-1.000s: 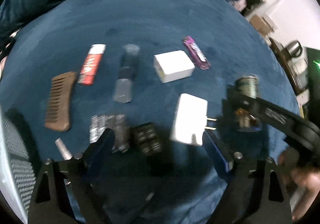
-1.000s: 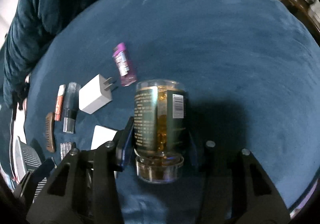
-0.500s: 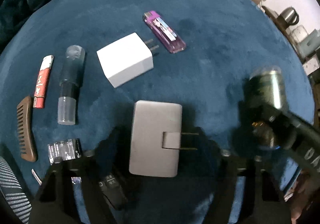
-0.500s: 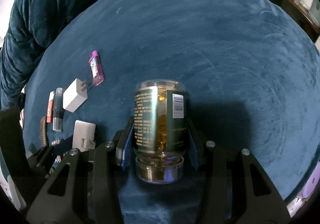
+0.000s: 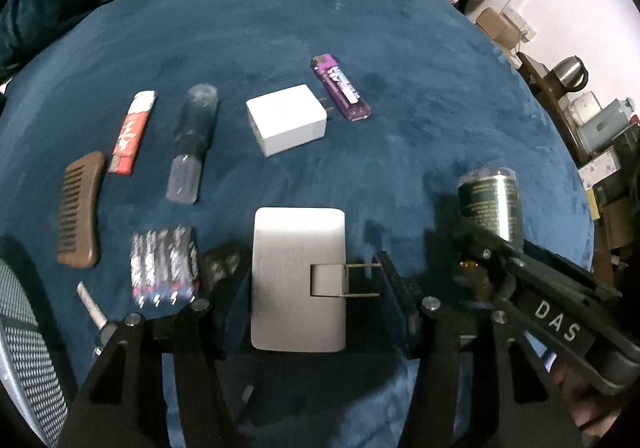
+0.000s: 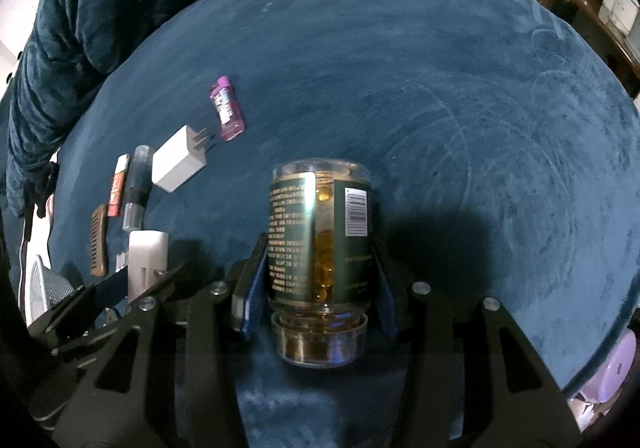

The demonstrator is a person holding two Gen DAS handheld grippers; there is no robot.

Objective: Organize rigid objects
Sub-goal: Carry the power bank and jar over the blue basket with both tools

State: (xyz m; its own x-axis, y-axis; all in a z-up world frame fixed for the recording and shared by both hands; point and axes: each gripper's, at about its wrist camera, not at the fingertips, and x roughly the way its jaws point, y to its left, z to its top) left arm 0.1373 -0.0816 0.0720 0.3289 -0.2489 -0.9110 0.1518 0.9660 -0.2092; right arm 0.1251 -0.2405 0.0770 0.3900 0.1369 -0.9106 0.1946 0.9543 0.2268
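Observation:
My left gripper (image 5: 312,288) is shut on a flat white power adapter (image 5: 298,276) with its prongs pointing right, held over the blue velvet surface (image 5: 400,152). My right gripper (image 6: 316,280) is shut on a green-labelled jar of amber capsules (image 6: 320,232), cap towards me; the jar also shows in the left wrist view (image 5: 490,204). On the cloth lie a white cube charger (image 5: 286,120), purple lighter (image 5: 340,88), clear tube (image 5: 194,144), red lighter (image 5: 132,132), wooden comb (image 5: 80,208), battery pack (image 5: 164,260) and dark key fob (image 5: 220,264).
A mesh chair back (image 5: 24,348) stands at the lower left. Beyond the cloth's right edge are a kettle (image 5: 568,72), boxes and clutter. A person in a dark blue fleece (image 6: 80,28) is at the far left of the right wrist view.
My left gripper has closed on the flat white adapter and lifted it off the cloth. My right gripper keeps its hold on the jar, shifting slightly over the surface.

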